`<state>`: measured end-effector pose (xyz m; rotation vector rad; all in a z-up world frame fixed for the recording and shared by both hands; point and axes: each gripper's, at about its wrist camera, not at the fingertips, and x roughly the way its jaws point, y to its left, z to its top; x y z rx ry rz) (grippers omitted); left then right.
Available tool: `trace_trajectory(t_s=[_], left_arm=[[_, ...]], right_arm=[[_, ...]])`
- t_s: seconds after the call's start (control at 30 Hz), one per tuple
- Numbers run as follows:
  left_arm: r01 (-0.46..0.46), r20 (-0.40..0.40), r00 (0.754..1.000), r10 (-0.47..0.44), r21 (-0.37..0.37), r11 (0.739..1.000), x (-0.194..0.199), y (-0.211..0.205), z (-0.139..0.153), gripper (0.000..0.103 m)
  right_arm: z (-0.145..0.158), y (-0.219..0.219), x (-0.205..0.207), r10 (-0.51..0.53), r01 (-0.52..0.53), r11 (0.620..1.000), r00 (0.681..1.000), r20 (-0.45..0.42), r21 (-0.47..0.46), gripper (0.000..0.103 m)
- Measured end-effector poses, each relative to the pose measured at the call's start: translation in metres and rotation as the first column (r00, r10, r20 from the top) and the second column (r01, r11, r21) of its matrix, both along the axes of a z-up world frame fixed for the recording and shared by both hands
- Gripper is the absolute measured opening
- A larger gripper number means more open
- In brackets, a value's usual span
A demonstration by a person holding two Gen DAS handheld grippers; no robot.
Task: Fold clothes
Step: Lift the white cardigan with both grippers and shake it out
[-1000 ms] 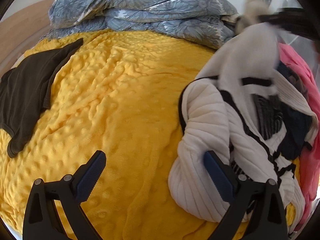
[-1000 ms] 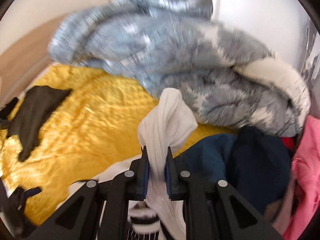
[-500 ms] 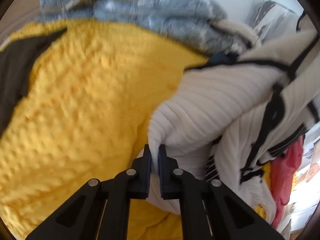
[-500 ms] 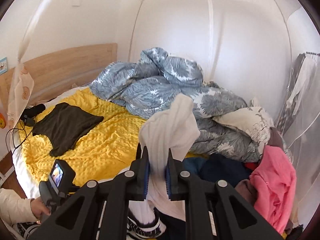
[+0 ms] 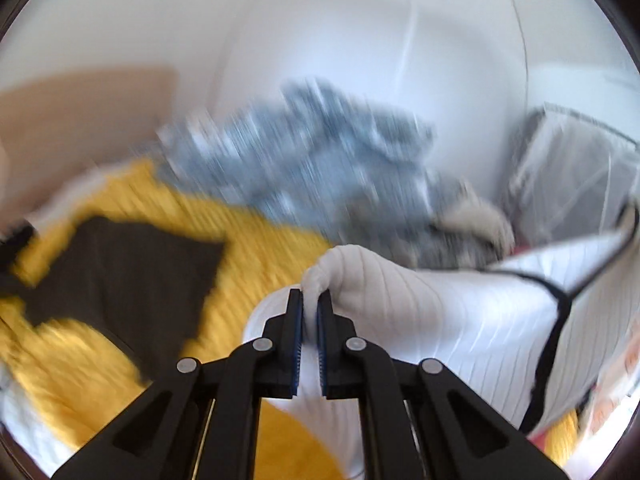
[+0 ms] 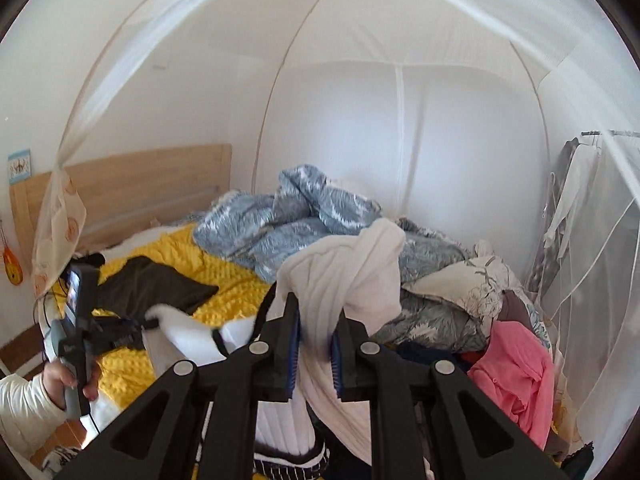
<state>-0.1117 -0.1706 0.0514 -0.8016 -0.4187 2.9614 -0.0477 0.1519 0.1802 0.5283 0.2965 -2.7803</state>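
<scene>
**Both claws lift a white ribbed top off the bed**

The white ribbed top [image 5: 440, 320], trimmed with thin black lines, hangs in the air between two hand-held claws. In the left wrist view, the left claw [image 5: 310, 304] sits at lower centre, pinched narrow on a bunched fold of the top; the cloth stretches away to the right edge of the frame. In the right wrist view, the right claw [image 6: 314, 320] at lower centre grips another part of the same top [image 6: 344, 276], with cloth spilling above and below its jaws.

The step in hand looks like lifting the garment free of the pile so it can be spread. The next move likely calls for drawing the two grips apart until the cloth hangs flat, then laying it on open bed.

The open room is the yellow dimpled blanket [image 6: 236, 280], left of centre in the right wrist view. A dark brown garment [image 6: 152, 284] already lies on part of it. A crumpled blue-grey duvet [image 6: 304, 216] fills the centre background, and a pink garment [image 6: 516, 364] tops a pile at lower right. White mosquito netting [image 6: 440, 40] arches overhead and hangs down the right edge, where a swinging sleeve could catch. The person's hand [image 6: 68, 380], holding the left device, shows at lower left.
</scene>
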Motion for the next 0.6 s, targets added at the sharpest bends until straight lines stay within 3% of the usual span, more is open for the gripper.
trace_trajectory(t_s=[0.2, 0.33, 0.47, 0.6], left_arm=[[-0.158, -0.145, 0.978, 0.151, -0.038, 0.987, 0.040, -0.050, 0.082, 0.007], [-0.188, -0.202, 0.964, 0.172, -0.063, 0.980, 0.064, -0.060, 0.106, 0.007], [-0.183, -0.212, 0.964, 0.161, -0.089, 0.979, 0.064, -0.055, 0.106, 0.007], [-0.172, -0.165, 0.974, 0.153, -0.108, 0.979, 0.036, -0.042, 0.081, 0.007]], right_arm=[[0.017, -0.004, 0.034, 0.014, -0.016, 0.999, 0.998, -0.056, -0.034, 0.013], [0.018, -0.004, 0.057, 0.030, -0.035, 0.997, 0.997, -0.074, -0.066, 0.012], [0.005, -0.010, 0.065, 0.030, -0.034, 0.998, 0.997, -0.071, -0.053, 0.010], [-0.014, -0.007, 0.046, 0.042, -0.046, 0.995, 0.998, -0.042, -0.088, 0.009]])
